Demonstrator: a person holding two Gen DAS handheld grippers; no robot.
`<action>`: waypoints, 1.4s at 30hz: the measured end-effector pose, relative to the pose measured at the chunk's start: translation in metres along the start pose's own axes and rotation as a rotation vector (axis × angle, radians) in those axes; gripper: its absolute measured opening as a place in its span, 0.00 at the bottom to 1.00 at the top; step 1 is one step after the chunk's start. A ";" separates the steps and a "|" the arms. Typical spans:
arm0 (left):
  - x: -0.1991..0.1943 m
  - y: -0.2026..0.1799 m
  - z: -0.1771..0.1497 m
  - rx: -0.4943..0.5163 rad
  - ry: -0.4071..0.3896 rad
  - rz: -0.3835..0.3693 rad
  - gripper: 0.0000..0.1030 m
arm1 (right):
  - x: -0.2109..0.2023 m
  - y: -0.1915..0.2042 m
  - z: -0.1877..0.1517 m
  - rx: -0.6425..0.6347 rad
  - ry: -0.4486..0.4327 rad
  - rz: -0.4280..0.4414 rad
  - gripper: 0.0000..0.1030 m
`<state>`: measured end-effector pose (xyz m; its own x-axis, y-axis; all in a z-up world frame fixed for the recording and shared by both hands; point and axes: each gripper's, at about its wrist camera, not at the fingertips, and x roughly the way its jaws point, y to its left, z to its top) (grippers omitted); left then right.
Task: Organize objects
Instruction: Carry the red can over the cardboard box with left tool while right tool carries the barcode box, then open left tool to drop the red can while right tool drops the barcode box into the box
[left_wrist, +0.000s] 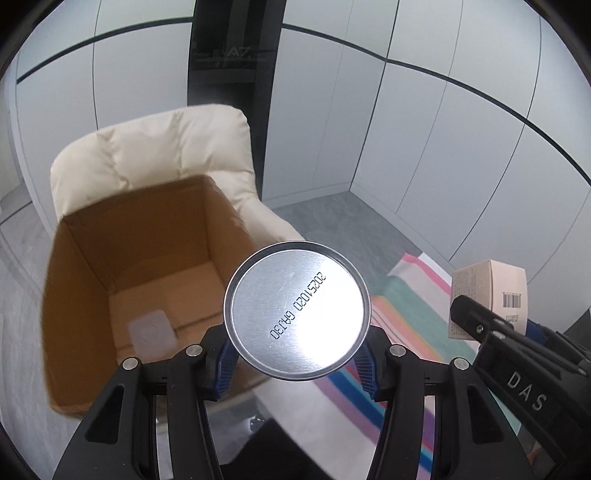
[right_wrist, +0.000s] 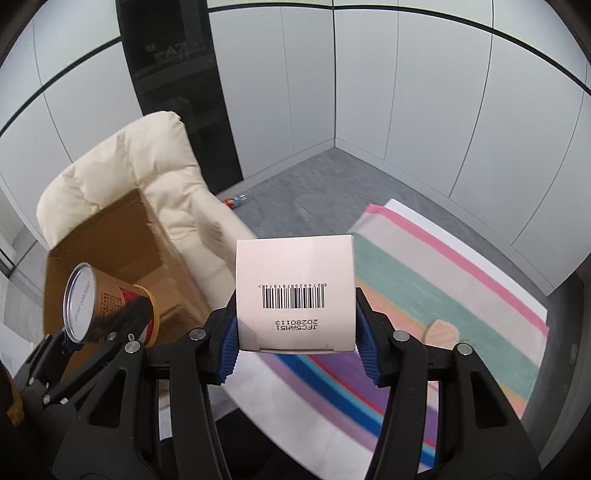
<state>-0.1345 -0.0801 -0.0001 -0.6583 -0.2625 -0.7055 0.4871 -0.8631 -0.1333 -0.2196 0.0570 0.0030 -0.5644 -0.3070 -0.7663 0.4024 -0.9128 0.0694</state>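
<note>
My left gripper (left_wrist: 295, 363) is shut on a can (left_wrist: 296, 310), its silver base facing the camera, held just right of an open cardboard box (left_wrist: 85, 280) that sits on a cream armchair (left_wrist: 147, 147). The can's orange body shows in the right wrist view (right_wrist: 107, 302). My right gripper (right_wrist: 297, 347) is shut on a small pale carton (right_wrist: 295, 288) with a barcode, held above a striped rug (right_wrist: 424, 280). The carton also shows in the left wrist view (left_wrist: 487, 291). A small clear container (left_wrist: 151, 332) lies on the box floor.
The box (right_wrist: 122, 236) and armchair (right_wrist: 177, 192) stand left of the striped rug (left_wrist: 406, 306) on a grey floor. White panelled walls enclose the corner. A small colourful item (right_wrist: 236, 200) lies on the floor behind the chair. A round tan disc (right_wrist: 443, 334) lies on the rug.
</note>
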 end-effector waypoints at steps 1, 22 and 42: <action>-0.006 0.008 0.004 0.010 -0.012 0.005 0.53 | -0.001 0.006 -0.001 0.002 -0.002 0.009 0.54; 0.006 0.158 0.008 0.015 0.101 0.022 0.53 | 0.033 0.163 0.008 -0.197 0.038 0.200 0.54; 0.006 0.174 0.009 0.055 0.075 0.174 0.99 | 0.065 0.187 0.001 -0.216 0.130 0.209 0.78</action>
<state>-0.0588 -0.2358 -0.0215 -0.5217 -0.3789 -0.7644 0.5565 -0.8303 0.0318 -0.1817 -0.1342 -0.0329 -0.3625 -0.4324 -0.8256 0.6516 -0.7509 0.1072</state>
